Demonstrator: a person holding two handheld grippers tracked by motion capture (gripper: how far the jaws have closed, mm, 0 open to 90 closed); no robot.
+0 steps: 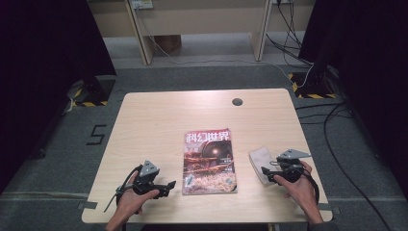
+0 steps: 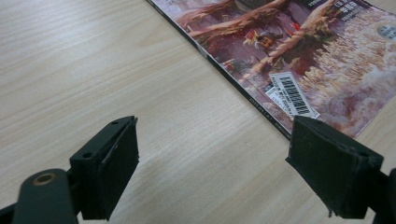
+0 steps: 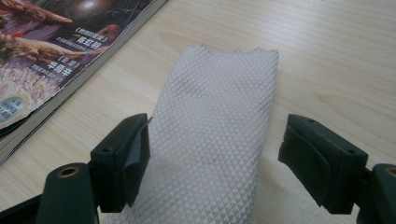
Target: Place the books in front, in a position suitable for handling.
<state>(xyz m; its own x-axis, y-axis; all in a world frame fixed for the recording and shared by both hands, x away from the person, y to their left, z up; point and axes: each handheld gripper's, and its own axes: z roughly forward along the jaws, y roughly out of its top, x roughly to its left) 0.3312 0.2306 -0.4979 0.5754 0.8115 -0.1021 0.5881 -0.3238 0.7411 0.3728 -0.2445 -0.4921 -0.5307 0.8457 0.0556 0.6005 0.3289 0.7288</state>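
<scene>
A magazine (image 1: 210, 162) with a red and brown cover lies shut in the middle of the wooden table (image 1: 159, 115). My left gripper (image 1: 169, 185) rests open just left of its near left corner; in the left gripper view the magazine (image 2: 299, 51) with its barcode label lies beyond the spread jaws (image 2: 212, 163). A folded white quilted cloth (image 1: 260, 163) lies right of the magazine. My right gripper (image 1: 266, 172) stands open at the cloth's near end, and the cloth (image 3: 219, 116) runs between its jaws (image 3: 215, 158).
A dark round cable hole (image 1: 237, 102) sits near the table's far edge. Black curtains hang at both sides. Cables trail on the grey floor at the right, and wooden furniture legs stand behind the table.
</scene>
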